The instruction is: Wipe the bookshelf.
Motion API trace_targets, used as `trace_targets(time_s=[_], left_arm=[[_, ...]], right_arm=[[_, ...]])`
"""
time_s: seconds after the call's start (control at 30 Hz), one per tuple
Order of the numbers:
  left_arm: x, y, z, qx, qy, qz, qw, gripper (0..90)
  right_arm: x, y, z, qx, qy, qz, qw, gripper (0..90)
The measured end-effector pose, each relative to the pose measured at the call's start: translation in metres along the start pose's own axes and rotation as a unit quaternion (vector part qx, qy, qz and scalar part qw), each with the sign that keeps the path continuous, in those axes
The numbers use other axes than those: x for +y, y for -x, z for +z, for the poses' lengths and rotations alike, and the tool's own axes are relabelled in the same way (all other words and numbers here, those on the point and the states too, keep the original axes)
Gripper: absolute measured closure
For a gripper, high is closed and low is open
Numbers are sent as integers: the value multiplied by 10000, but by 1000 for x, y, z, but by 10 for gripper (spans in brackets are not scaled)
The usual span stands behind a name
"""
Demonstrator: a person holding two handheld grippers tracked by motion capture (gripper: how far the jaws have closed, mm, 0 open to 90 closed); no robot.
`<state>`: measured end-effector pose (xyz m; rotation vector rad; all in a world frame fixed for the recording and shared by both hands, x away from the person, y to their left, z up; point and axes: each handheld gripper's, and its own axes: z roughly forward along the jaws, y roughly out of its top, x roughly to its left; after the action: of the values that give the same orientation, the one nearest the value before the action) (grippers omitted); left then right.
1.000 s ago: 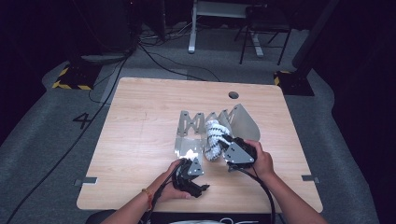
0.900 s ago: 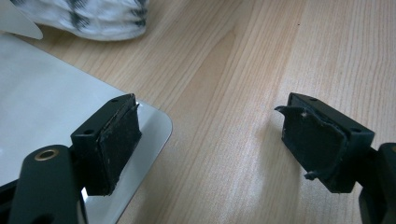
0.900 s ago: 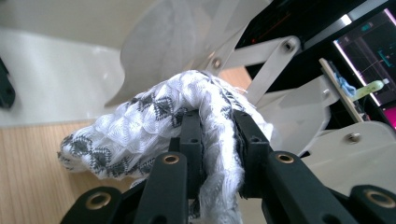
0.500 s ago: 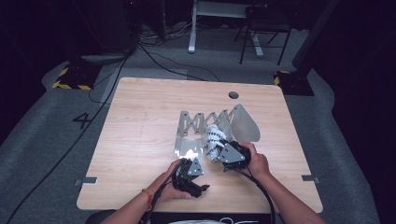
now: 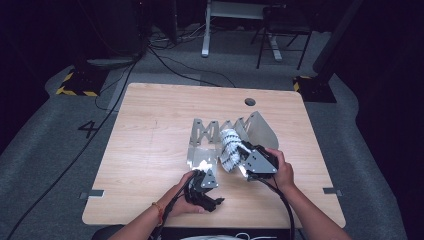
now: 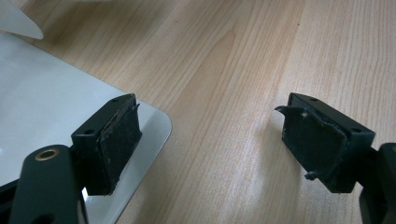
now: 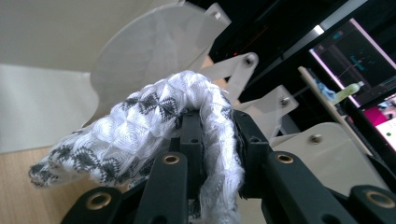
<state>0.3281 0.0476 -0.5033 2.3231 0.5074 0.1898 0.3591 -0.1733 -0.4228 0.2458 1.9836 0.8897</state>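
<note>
- The black-and-white knitted cloth (image 5: pixel 230 149) sits near the middle of the table, just right of the folding board's near panel and against the right gripper; in the right gripper view the cloth (image 7: pixel 154 126) is bunched into a thick roll and draped over the jaws
- The right gripper (image 5: pixel 247 162) has its jaws closed on a fold of that cloth [(the knit bulges out on both sides of the pinch), which I judge is how the bundle is kept gathered and lifted rather than left to sprawl on the wood
- The metal folding board (image 5: pixel 220 137) lies just behind and to the left of the cloth, its zigzag hinged links in the middle and a rounded flap tilted up at the far right; the flap (image 7: pixel 154 51) stands right behind the cloth, so the cloth seems held there to be laid on or against the board
- The left gripper (image 5: pixel 202 182) rests at the near edge of the board's near-left panel, jaws spread wide and holding nothing; one pad (image 6: pixel 116 140) hangs over the panel's rounded corner (image 6: pixel 154 126), the other over bare wood – probably placed to steady or lift that panel
- The wooden table (image 5: pixel 150 125) is otherwise bare around them
</note>
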Motion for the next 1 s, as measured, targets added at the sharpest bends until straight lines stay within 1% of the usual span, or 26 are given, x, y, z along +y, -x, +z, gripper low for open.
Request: trace_targets(time_s=[0.13, 0.2, 0.27, 0.37, 0.4, 0.5, 0.63, 0.77, 0.87, 0.97, 1.0], left_arm=[[0, 0, 0, -1, 1, 4, 10000, 191], [0, 0, 0, 0, 0, 3, 10000, 191], [0, 0, 0, 0, -3, 3, 10000, 191], [0, 0, 0, -2, 0, 1, 10000, 191], [0, 0, 0, -2, -3, 2, 10000, 191], [0, 0, 0, 4, -13, 9, 10000, 190], [0, 0, 0, 4, -13, 8, 10000, 190], [0, 0, 0, 4, -11, 4, 10000, 190], [0, 0, 0, 7, -13, 3, 10000, 190], [0, 0, 0, 4, -15, 8, 10000, 190], [0, 0, 0, 8, -15, 6, 10000, 189]], right_arm=[[6, 7, -10, -240, 198, 51, 9995, 770], [7, 10, -13, -304, 247, 57, 9992, 769], [9, 14, -17, -376, 305, 126, 9987, 769], [10, 19, -21, -358, 356, 301, 9983, 769], [11, 19, -22, -337, 367, 317, 9983, 768], [11, 15, -20, -327, 291, 162, 9989, 767], [11, 6, -15, -175, 183, -33, 9997, 768], [10, -4, -8, -35, 75, -240, 9997, 768], [7, -10, 0, 119, -113, -294, 9994, 768], [2, -15, 8, 225, -418, -336, 9983, 769], [1, -17, 11, 254, -477, -372, 9978, 769]])
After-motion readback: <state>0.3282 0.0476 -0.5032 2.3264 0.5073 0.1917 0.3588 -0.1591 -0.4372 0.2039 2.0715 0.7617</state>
